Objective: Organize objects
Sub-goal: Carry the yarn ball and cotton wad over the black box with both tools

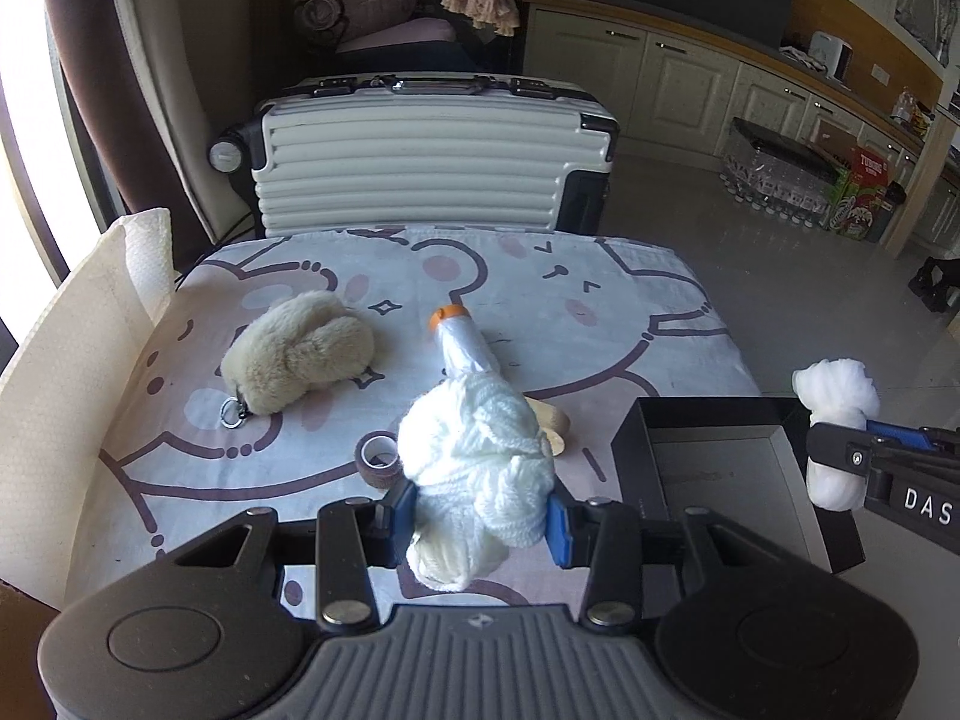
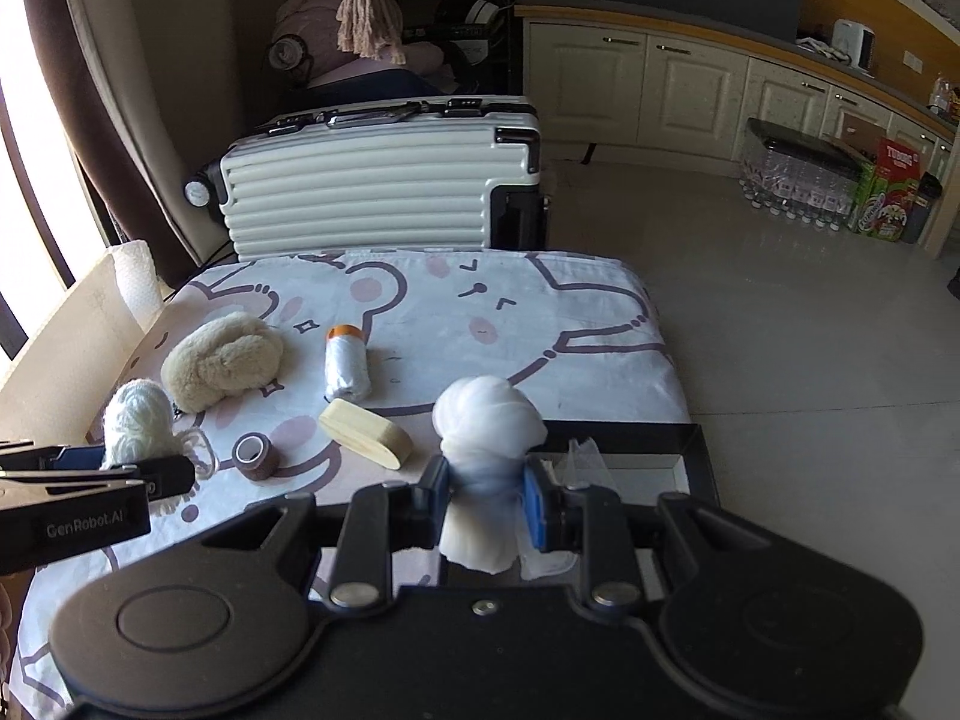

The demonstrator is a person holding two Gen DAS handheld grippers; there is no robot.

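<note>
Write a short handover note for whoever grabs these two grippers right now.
Left gripper: shut on the white yarn ball, above the patterned cloth.
Right gripper: shut on the white cotton wad, by the black open box.
The box looks empty.
Left on the cloth: beige plush keychain, orange-capped wrapped bottle, cream oval block, brown tape roll.

Yarn ball [image 1: 480, 450] is soft white wool; the wad [image 2: 486, 420] looks like fluffy cotton. Plush toy [image 1: 300, 354] is furry cream with a metal ring; table cover [image 1: 600, 324] is matt printed cloth. Box [image 1: 720, 456] is matt black, suitcase [image 1: 420, 168] glossy ribbed plastic.
</note>
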